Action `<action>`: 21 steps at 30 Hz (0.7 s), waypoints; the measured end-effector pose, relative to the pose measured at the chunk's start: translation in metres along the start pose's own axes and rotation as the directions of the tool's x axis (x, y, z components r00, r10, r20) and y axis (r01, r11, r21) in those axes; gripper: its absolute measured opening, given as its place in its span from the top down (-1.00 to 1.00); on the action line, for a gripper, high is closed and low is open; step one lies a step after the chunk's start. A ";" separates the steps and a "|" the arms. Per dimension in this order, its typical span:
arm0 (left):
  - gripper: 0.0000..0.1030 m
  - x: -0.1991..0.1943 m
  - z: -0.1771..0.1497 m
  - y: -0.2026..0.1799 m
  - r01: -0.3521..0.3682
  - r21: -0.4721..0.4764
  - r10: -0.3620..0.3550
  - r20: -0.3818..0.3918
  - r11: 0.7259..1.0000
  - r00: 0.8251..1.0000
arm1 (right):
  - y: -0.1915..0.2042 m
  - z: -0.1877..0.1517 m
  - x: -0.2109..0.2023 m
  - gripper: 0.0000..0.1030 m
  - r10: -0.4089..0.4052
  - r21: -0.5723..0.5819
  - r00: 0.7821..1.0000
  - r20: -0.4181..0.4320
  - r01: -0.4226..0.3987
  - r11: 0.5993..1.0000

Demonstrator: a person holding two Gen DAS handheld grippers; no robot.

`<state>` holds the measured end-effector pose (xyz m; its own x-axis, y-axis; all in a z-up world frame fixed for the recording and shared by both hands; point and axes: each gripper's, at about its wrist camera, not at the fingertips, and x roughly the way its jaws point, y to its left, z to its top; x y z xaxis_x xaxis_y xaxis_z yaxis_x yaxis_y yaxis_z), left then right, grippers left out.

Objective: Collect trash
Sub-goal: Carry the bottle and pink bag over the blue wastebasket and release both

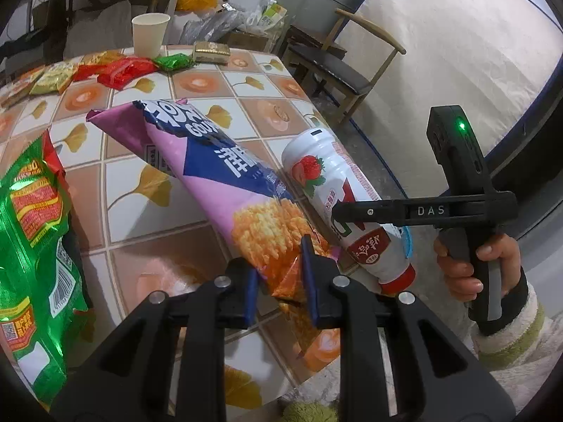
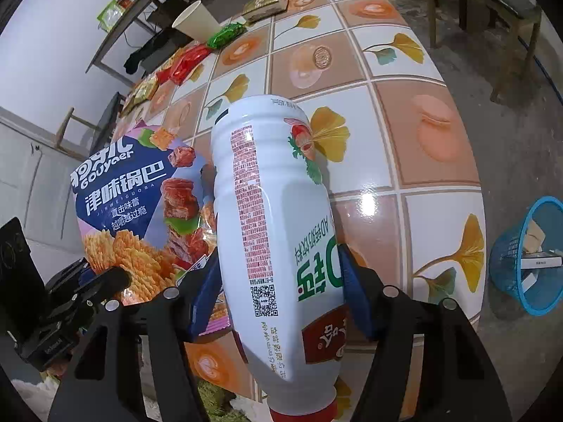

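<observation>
My left gripper point(image 1: 279, 281) is shut on the bottom end of a pink and blue snack bag point(image 1: 225, 176), held up above the tiled table point(image 1: 147, 190). The bag also shows in the right wrist view point(image 2: 137, 211). My right gripper point(image 2: 278, 281) is shut on a white strawberry drink bottle point(image 2: 271, 218) with a red cap, held cap toward the camera. The bottle point(image 1: 334, 183) and the right gripper point(image 1: 404, 212) show beside the bag in the left wrist view. A blue mesh trash basket point(image 2: 527, 256) stands on the floor right of the table.
A green snack bag point(image 1: 31, 232) hangs at the left. Small red, green and yellow wrappers point(image 1: 116, 70), a paper cup point(image 1: 149, 33) and a gold packet point(image 1: 211, 51) lie at the table's far side. A wooden chair point(image 1: 334, 66) stands beyond the table.
</observation>
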<state>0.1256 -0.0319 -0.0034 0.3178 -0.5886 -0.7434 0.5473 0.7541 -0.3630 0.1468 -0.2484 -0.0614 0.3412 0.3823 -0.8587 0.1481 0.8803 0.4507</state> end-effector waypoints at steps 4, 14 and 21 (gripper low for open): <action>0.62 -0.002 0.000 -0.006 -0.016 0.021 0.016 0.008 1.000 1.000 | -0.004 -0.003 -0.004 -0.19 0.023 0.030 1.000 0.020 -0.024 0.999; 0.63 -0.009 0.000 -0.015 -0.035 0.050 0.034 0.031 0.998 0.999 | -0.006 -0.007 -0.015 -0.18 0.067 0.064 0.996 0.057 -0.070 0.995; 0.63 -0.020 0.006 -0.028 -0.007 0.085 0.002 0.060 0.996 0.998 | -0.008 -0.009 -0.042 -0.17 0.100 0.086 0.986 0.135 -0.112 0.990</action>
<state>0.1085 -0.0431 0.0255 0.3645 -0.6032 -0.7094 0.6091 0.7307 -0.3084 0.1227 -0.2694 -0.0313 0.4769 0.4268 -0.7684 0.1878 0.8046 0.5634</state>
